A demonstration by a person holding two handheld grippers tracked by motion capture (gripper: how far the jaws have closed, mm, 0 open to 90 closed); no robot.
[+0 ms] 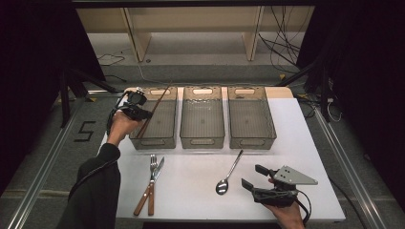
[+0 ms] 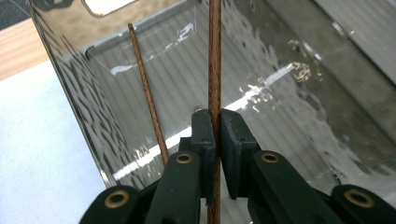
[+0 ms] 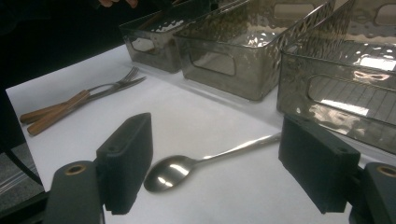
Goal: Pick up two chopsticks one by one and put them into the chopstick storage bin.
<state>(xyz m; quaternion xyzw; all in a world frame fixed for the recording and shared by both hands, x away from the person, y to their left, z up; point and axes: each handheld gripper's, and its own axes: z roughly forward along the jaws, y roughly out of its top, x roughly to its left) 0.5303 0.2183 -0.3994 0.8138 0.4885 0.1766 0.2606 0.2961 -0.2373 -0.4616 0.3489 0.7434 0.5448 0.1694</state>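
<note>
Altogether three bins [image 1: 202, 117], two chopsticks [image 2: 214, 60], one spoon [image 1: 228, 174].

Left tool [image 1: 143, 114] clamped, right tool [image 1: 253, 176] agape

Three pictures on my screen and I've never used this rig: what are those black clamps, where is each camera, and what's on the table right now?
No robot arm here: a person holds a two-jaw gripper in each hand. The high view looks down from above the person's side of the table. The other two cameras ride on the grippers and look along their black jaws.

The left gripper is shut on a wooden chopstick over the leftmost of three clear grey bins; a second chopstick leans inside that bin. The middle bin and right bin look empty.

The right gripper is open, with a spoon on the table ahead of its jaws. A fork and a knife, both wooden-handled, lie crossed at front left.
</note>
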